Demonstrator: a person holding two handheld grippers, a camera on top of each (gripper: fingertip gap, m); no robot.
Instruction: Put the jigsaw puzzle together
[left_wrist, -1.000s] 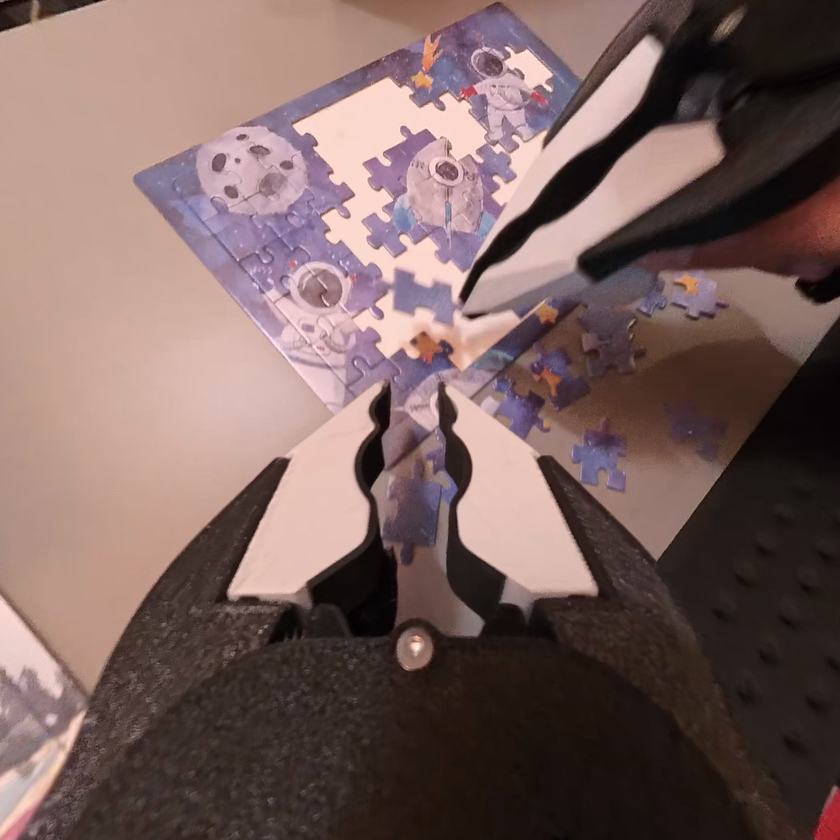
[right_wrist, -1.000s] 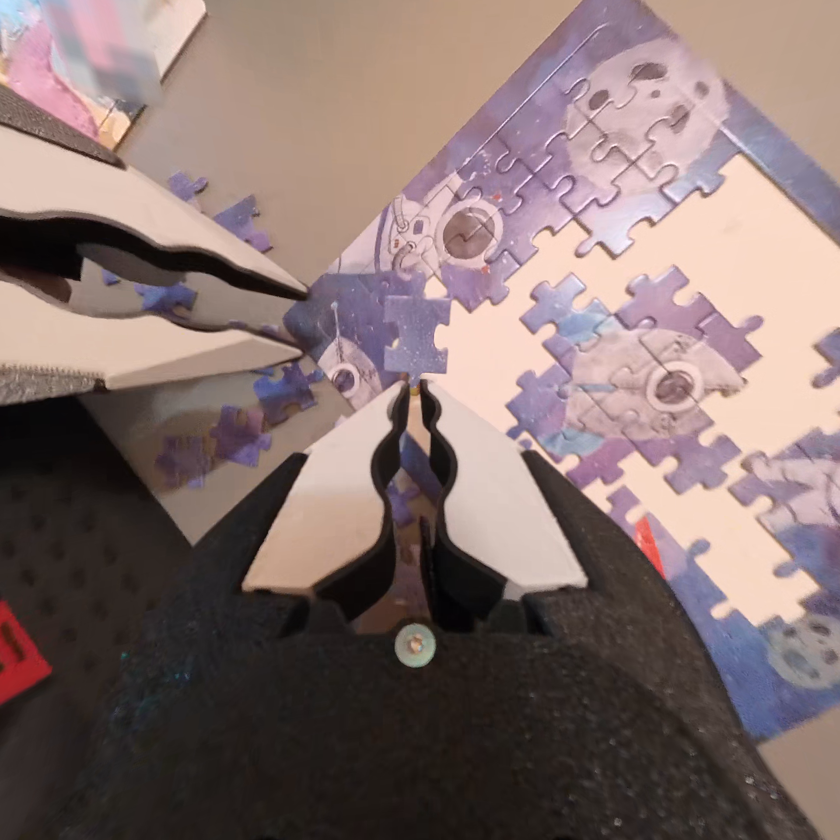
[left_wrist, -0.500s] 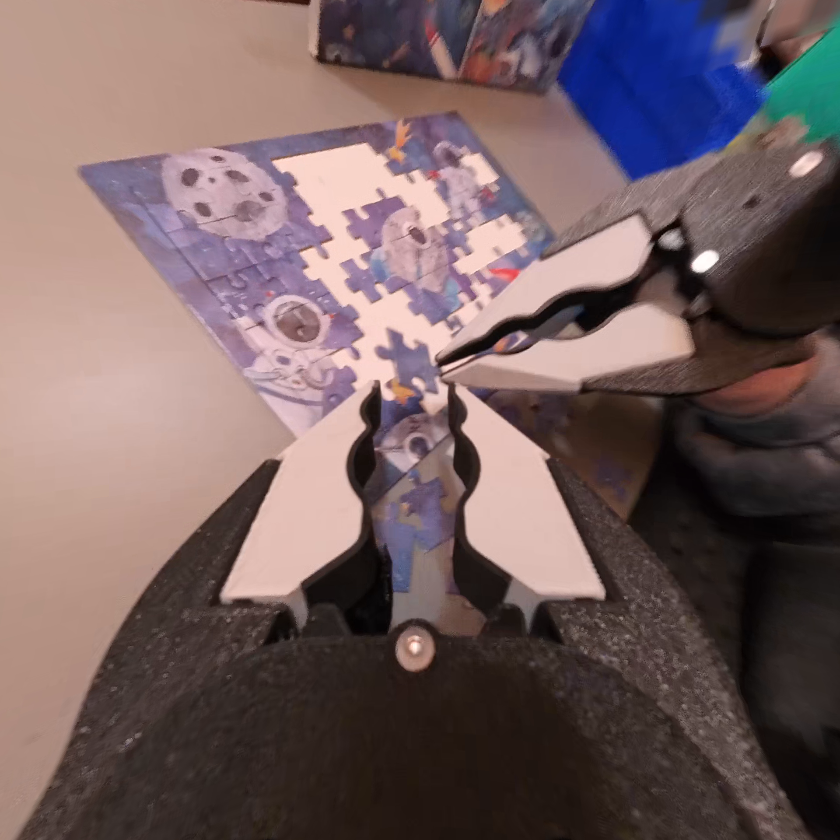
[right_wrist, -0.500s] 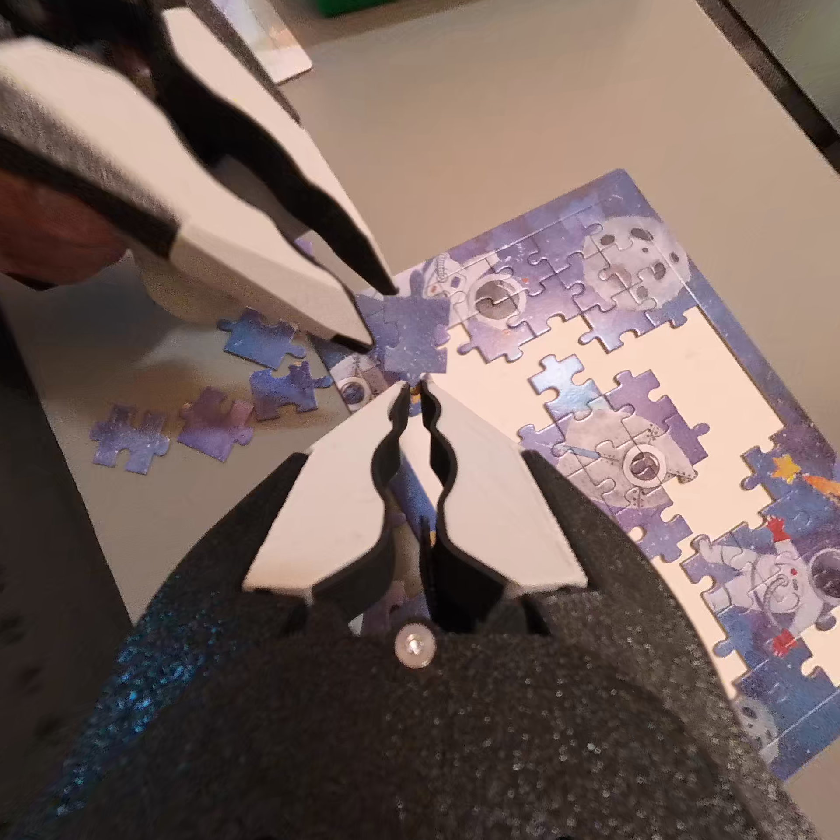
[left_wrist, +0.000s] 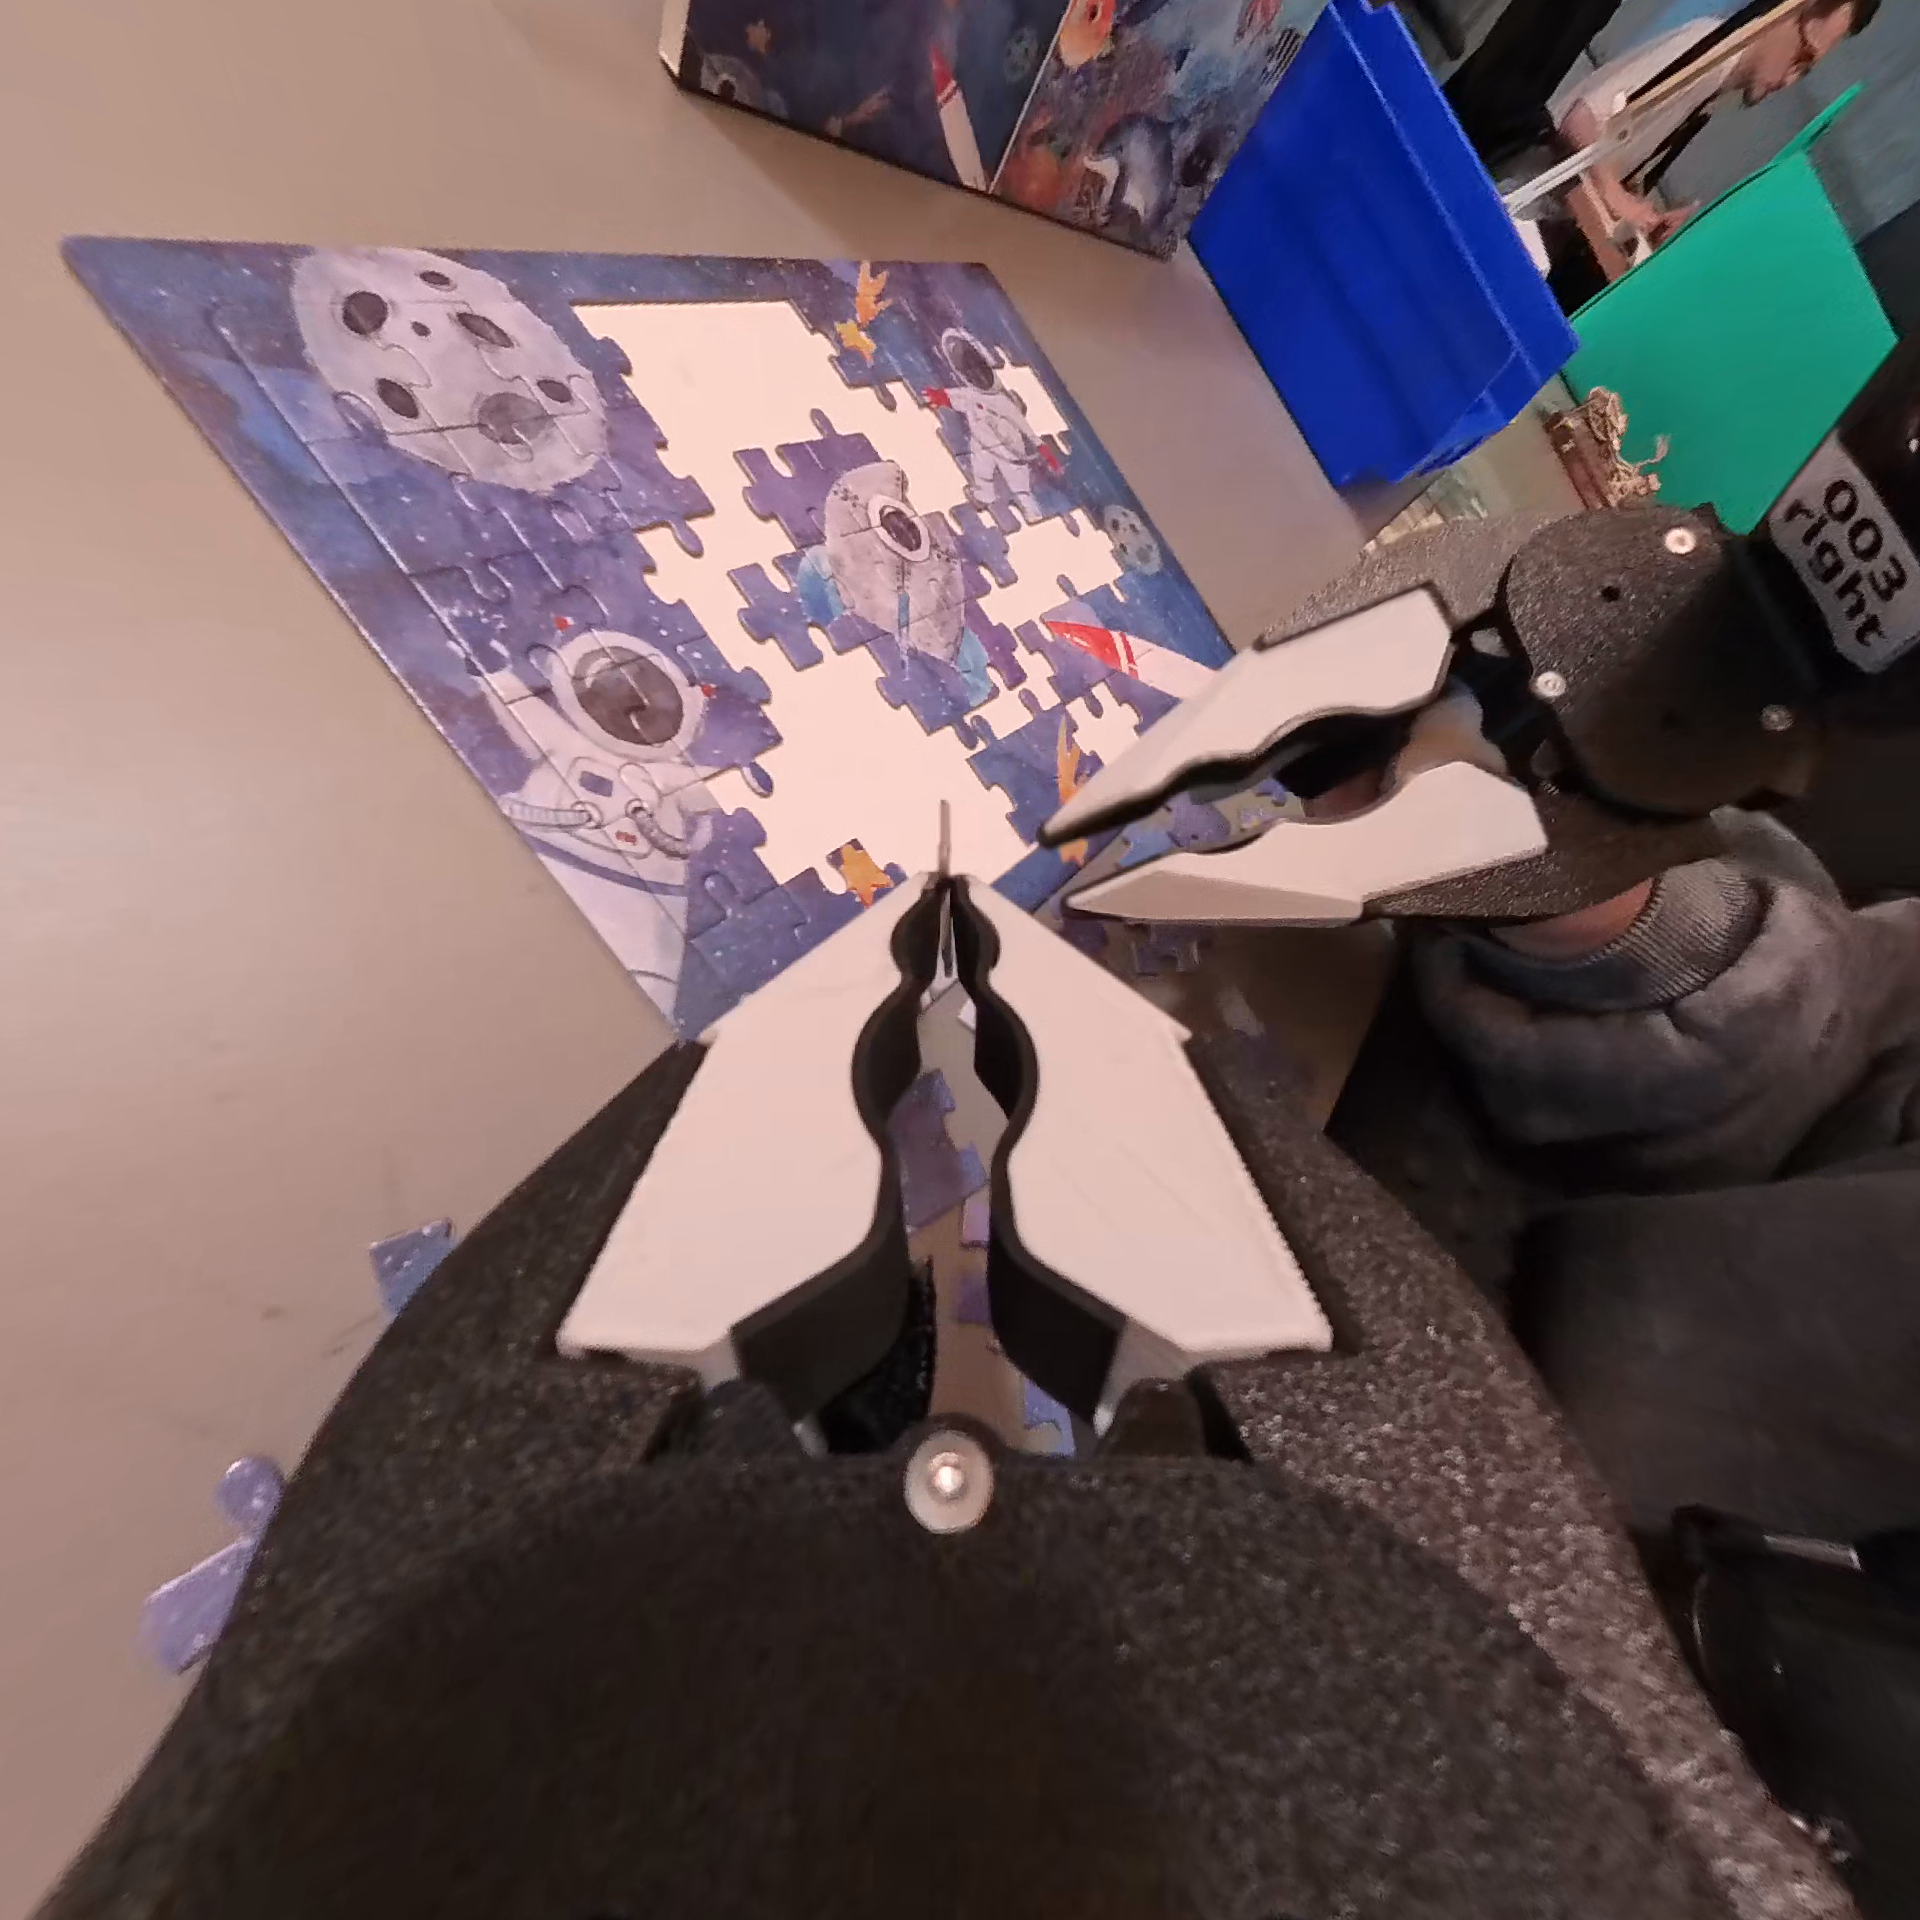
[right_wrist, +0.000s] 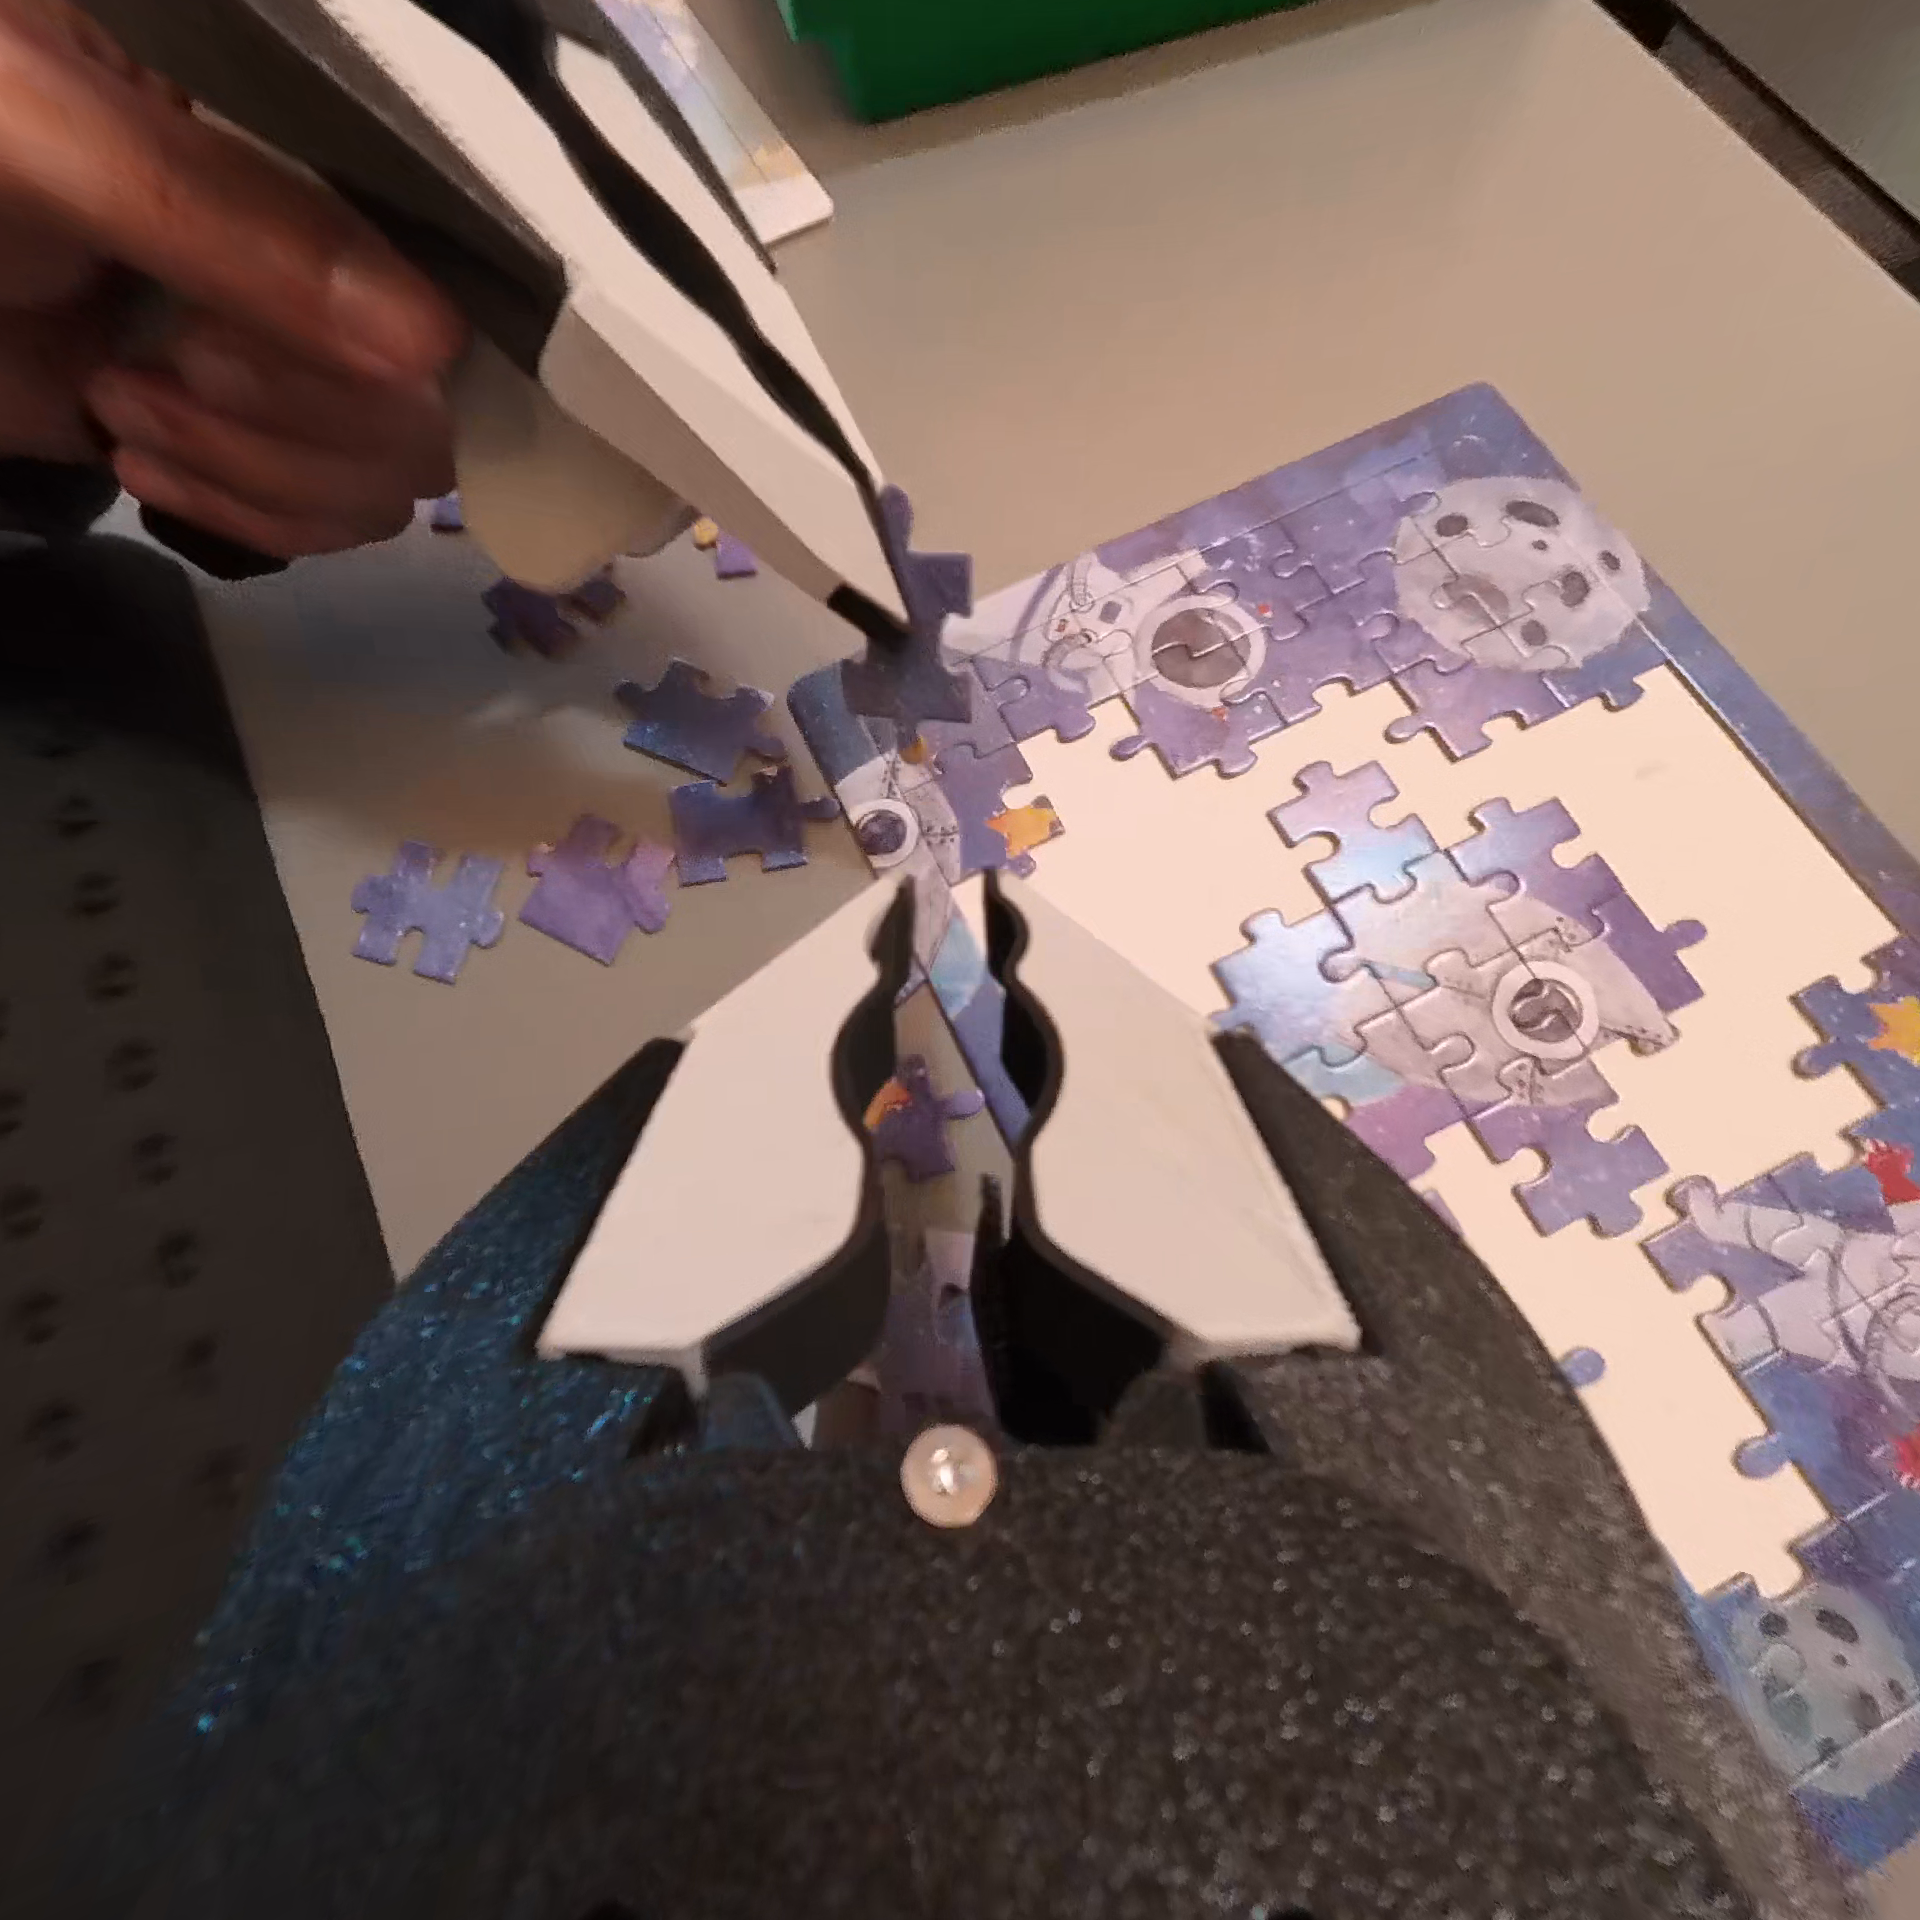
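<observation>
Gripping one dark-blue cardboard puzzle piece (right_wrist: 914, 613) edge-on, left gripper (left_wrist: 943, 891); right gripper (right_wrist: 948, 881) beside it, slightly parted, empty; four loose pieces to its left.

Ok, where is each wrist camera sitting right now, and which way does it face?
Left wrist view: on the left gripper, facing across the puzzle board toward the box and blue bin; right gripper and grey sleeve at right.
Right wrist view: on the right gripper, looking down at the board's corner and loose pieces; a hand shows.
Shared: board, both grippers, the held piece.
</observation>
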